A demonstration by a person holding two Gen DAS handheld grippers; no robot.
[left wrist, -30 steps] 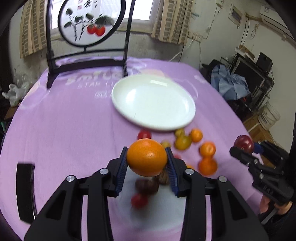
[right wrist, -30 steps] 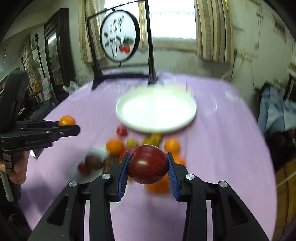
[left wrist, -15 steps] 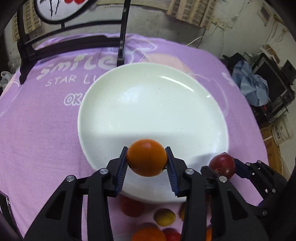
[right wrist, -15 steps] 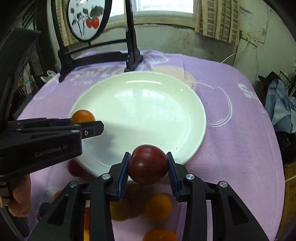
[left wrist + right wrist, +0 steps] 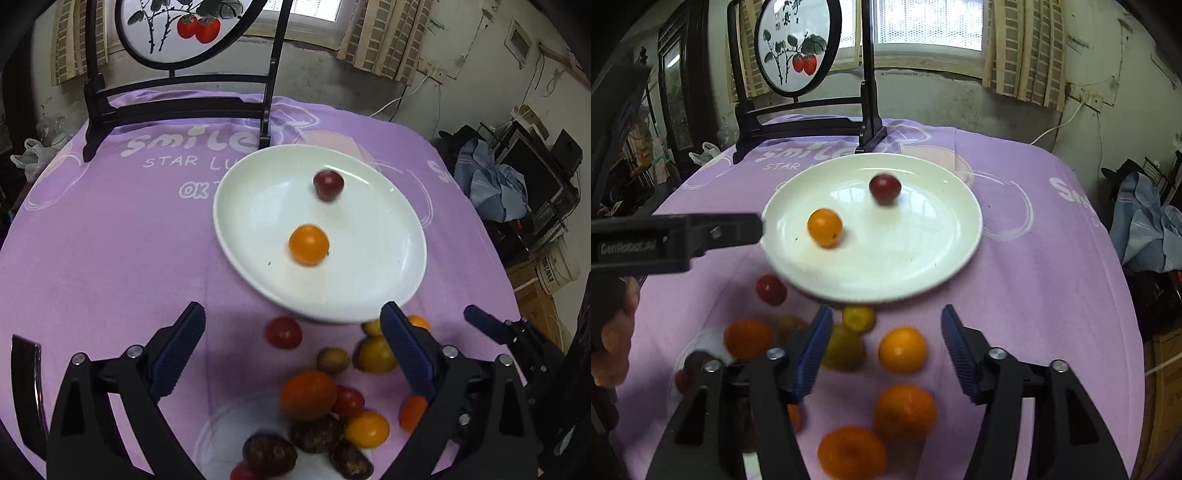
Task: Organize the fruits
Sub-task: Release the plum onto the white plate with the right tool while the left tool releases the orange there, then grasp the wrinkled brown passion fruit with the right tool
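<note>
Left gripper (image 5: 291, 354): jaws spread wide, holding nothing, low in the left wrist frame.
Right gripper (image 5: 886, 350): jaws wide apart, empty, low in the right wrist frame.
Loose fruits (image 5: 321, 402): blurred heap on the purple desk (image 5: 110, 258) between and under the fingers; count unclear.
Plate (image 5: 399, 295): white, beyond both grippers, centre frame.
On plate: two fruits, one orange (image 5: 308, 245) nearer, one dark red fruit (image 5: 328, 184) farther, apart.
Stand (image 5: 798, 125): black, far edge of the desk.
</note>
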